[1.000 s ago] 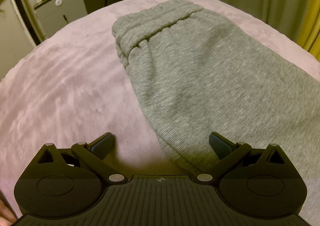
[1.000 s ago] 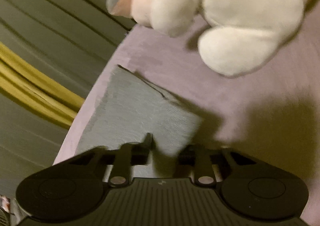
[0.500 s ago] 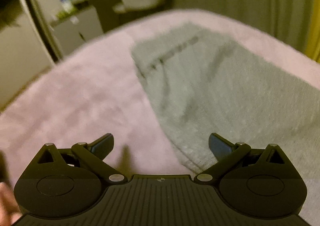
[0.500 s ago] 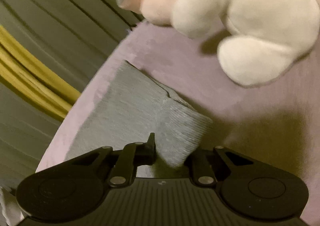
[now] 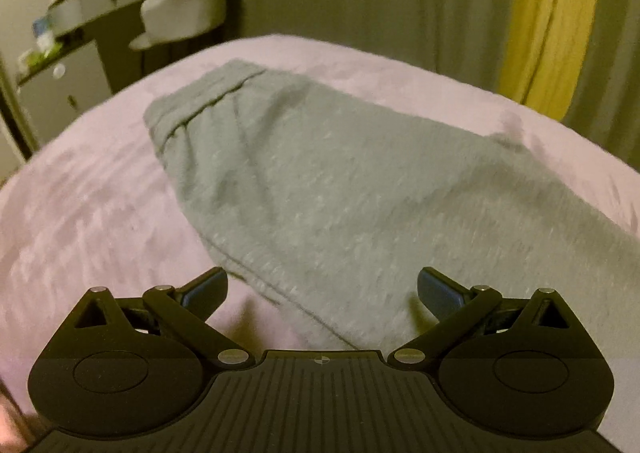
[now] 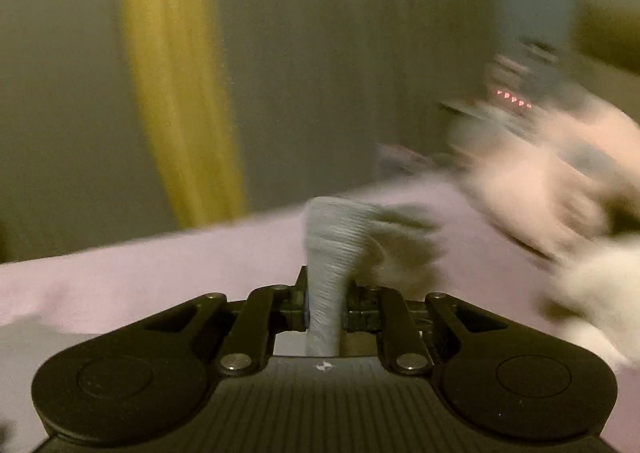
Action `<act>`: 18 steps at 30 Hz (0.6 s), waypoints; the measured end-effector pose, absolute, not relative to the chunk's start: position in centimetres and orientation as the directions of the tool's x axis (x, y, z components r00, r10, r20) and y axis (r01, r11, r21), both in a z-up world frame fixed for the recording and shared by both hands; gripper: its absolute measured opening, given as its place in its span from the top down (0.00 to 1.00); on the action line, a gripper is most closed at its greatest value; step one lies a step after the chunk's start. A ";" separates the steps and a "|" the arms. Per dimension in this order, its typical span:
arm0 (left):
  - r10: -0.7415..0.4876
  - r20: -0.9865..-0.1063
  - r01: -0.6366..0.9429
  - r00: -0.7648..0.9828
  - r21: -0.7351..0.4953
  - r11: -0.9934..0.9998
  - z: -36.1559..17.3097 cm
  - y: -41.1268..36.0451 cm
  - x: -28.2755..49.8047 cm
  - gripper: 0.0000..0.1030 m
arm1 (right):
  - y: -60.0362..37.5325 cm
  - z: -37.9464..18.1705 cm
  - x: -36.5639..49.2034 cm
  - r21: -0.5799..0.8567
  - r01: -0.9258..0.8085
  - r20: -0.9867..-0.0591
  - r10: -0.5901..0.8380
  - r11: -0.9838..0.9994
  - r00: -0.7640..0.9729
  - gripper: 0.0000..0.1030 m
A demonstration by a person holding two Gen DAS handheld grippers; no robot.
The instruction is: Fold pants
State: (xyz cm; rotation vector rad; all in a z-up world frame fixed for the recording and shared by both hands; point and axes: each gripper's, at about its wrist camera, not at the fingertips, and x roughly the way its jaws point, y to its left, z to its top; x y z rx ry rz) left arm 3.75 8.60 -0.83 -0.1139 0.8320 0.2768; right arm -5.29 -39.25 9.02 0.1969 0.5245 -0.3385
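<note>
My right gripper (image 6: 325, 307) pinches the ribbed cuff of the grey knit pants (image 5: 320, 189), which lie along the pink plush bedspread (image 5: 80, 213); my left gripper (image 5: 322, 289) hangs spread, empty. Folding lengthwise (I judge): next, carry cuff to waistband (image 5: 192, 109).

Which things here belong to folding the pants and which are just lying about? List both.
Part of the job:
- grey pants, spread on the pink bedspread
- pant cuff, pinched in the right gripper
- left gripper, open over the pants

Lying about:
- plush toy
- yellow curtain
- white chair
</note>
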 end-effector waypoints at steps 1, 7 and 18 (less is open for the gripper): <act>0.186 -0.744 -0.295 0.641 -0.016 0.955 -0.8 9.0 3.7 0.00 | -36.0 9.5 -4.7 0.065 0.252 -0.501 -0.186 0.966 0.845 0.88; 0.118 -0.773 -0.347 0.623 -0.138 0.928 -1.4 11.6 3.6 0.00 | -20.7 1.2 -2.9 -0.073 -0.204 -0.670 0.104 0.976 0.735 0.88; 0.112 -0.775 -0.275 0.622 -0.082 0.958 -1.5 10.0 4.0 0.00 | -21.2 -2.0 -2.3 0.123 -0.103 -0.781 0.160 0.987 0.604 0.88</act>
